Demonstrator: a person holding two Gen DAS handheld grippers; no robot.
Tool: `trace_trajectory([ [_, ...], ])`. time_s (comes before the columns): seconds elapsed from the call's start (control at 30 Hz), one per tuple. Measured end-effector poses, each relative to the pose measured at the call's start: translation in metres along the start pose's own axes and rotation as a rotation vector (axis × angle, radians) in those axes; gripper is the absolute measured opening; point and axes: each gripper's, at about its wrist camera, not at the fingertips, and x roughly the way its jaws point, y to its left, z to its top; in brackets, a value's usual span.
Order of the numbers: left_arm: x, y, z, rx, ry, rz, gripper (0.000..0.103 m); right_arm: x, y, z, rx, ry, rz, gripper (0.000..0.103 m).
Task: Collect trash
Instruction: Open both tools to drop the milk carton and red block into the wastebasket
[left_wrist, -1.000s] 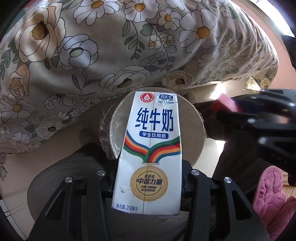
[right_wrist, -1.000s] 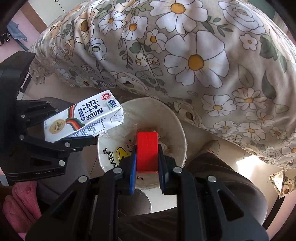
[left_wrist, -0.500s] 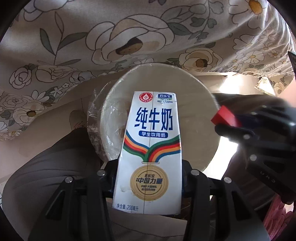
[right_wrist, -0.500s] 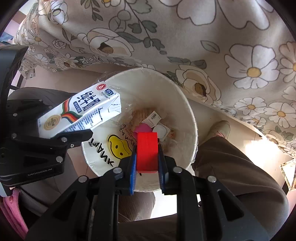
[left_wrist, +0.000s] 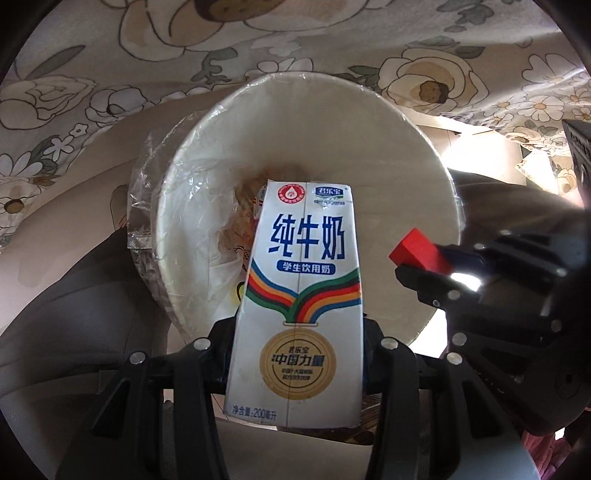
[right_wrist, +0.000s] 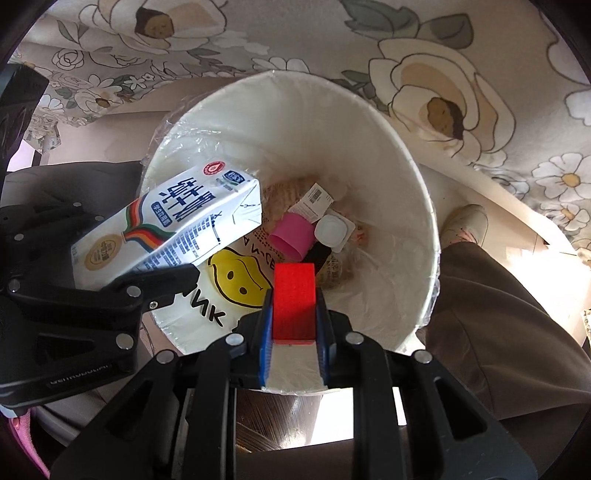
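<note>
Views differ a lot here: the left wrist camera has the white milk carton with blue lettering and a rainbow stripe (left_wrist: 299, 295) square in front, blocking most of the round white paper bin lined with clear plastic (left_wrist: 413, 125), so only a bit of crumpled stuff shows past it. The right wrist camera looks straight down inside and shows the bin's contents: a pink plastic cup (right_wrist: 291, 236), a small white lidded tub (right_wrist: 332, 229), a barcode label (right_wrist: 314, 201) and a yellow smiley-face wrapper (right_wrist: 240, 277).

The left gripper (left_wrist: 299, 354) has its fingers clamped on the carton's sides, holding it over the bin's mouth. The right gripper (right_wrist: 293, 325) is closed tight on a small red block (right_wrist: 293, 295), just inside the near rim.

Space is tight. The floral bedspread (right_wrist: 443, 74) hangs right over the far rim, a person's brown trouser leg (right_wrist: 498, 314) presses in on the right, and both grippers sit close together over the opening.
</note>
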Motion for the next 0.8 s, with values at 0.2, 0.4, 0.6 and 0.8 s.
trace_trajectory([
  [0.2, 0.020, 0.012, 0.009, -0.058, 0.057, -0.040, 0.048, 0.020, -0.008, 0.007, 0.024, 0.040, 0.001, 0.021],
  [0.4, 0.036, 0.013, 0.013, -0.082, 0.085, -0.048, 0.048, 0.037, -0.016, 0.010, 0.058, 0.083, 0.022, 0.021],
  [0.6, 0.042, 0.012, 0.021, -0.104, 0.102, -0.047, 0.048, 0.043, -0.013, 0.012, 0.053, 0.097, 0.020, 0.021],
  [0.8, 0.042, 0.013, 0.025, -0.111, 0.104, -0.041, 0.049, 0.045, -0.015, 0.012, 0.060, 0.101, 0.013, 0.022],
])
